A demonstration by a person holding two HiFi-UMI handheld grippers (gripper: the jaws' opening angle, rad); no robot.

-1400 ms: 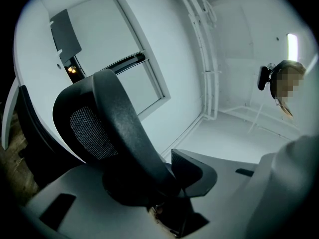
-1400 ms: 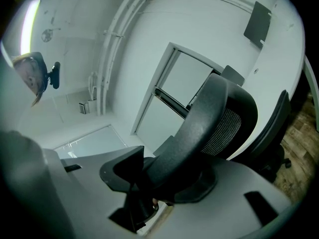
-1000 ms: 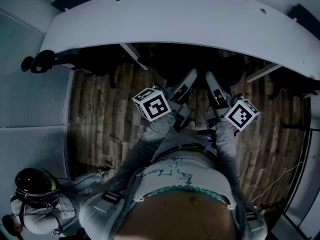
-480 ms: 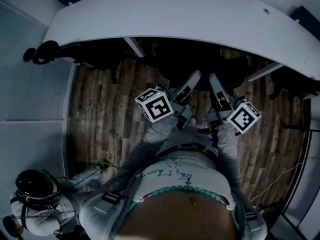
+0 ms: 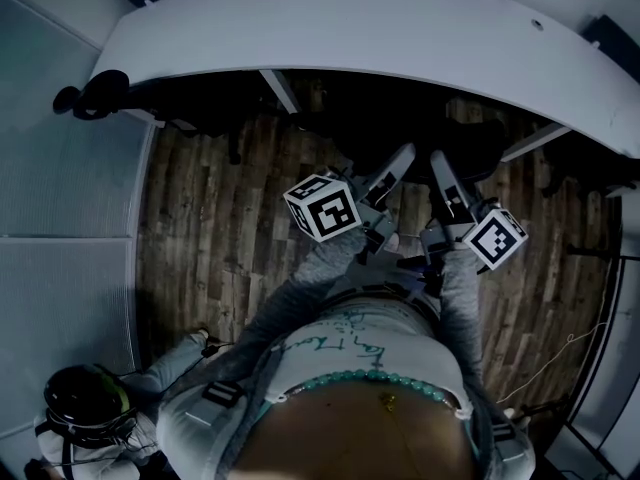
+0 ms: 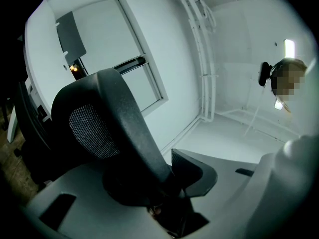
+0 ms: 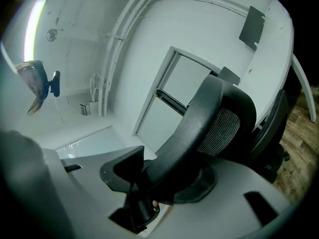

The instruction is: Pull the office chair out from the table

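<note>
Left gripper (image 5: pixel 400 160) is clamped on the top rim of a black mesh-backed office chair (image 6: pixel 114 126), with the frame pinched between its jaws. Right gripper (image 5: pixel 441 164), just beside it, grips the same rim in the same way. The chair stands on a wood-plank floor (image 5: pixel 205 228), its back near the edge of a curved white table (image 5: pixel 400 28), directly ahead of the person.

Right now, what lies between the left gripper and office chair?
Nothing; the left gripper clamps the office chair by its backrest, per the left gripper view.
</note>
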